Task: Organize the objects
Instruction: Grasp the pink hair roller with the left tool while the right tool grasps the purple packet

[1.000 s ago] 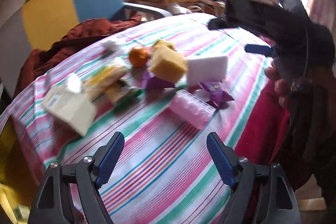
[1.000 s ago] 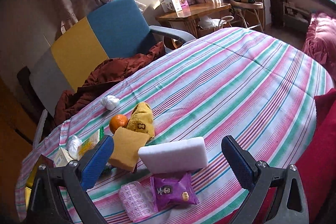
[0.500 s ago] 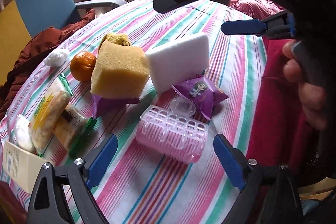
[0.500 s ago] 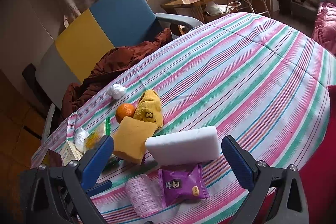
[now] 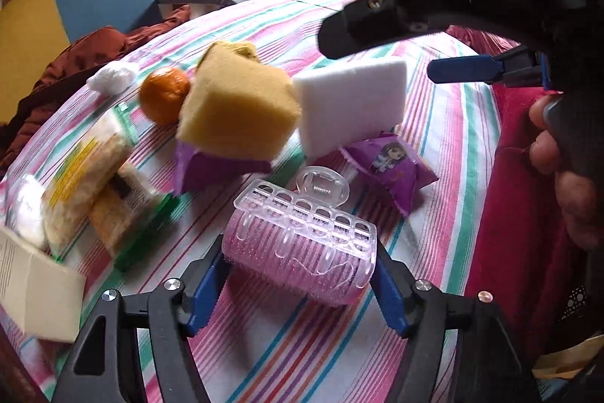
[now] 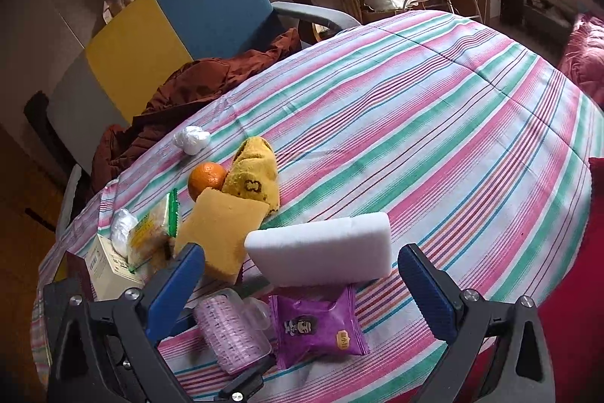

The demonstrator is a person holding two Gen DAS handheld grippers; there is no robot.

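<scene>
A pink hair roller with a clear clip (image 5: 302,244) lies on the striped tablecloth, between the blue fingers of my left gripper (image 5: 298,286), which reach both its ends; whether they press it I cannot tell. It also shows in the right wrist view (image 6: 234,331). My right gripper (image 6: 302,286) is open and empty above a white sponge (image 6: 321,252) and a purple snack packet (image 6: 317,327). A yellow sponge (image 5: 238,108), an orange (image 5: 164,95) and a yellow sock (image 6: 253,176) lie behind.
Wrapped biscuit packets (image 5: 87,176), a cream box (image 5: 34,289) and white wads (image 6: 190,138) lie at the left. A blue and yellow chair (image 6: 170,21) with a brown jacket (image 6: 196,82) stands beyond the table edge. A red cushion (image 5: 528,214) is at the right.
My left gripper moved forward and down until the hair roller sat between its fingers, and the fingers narrowed around it. My right gripper shifted slightly closer to the white sponge.
</scene>
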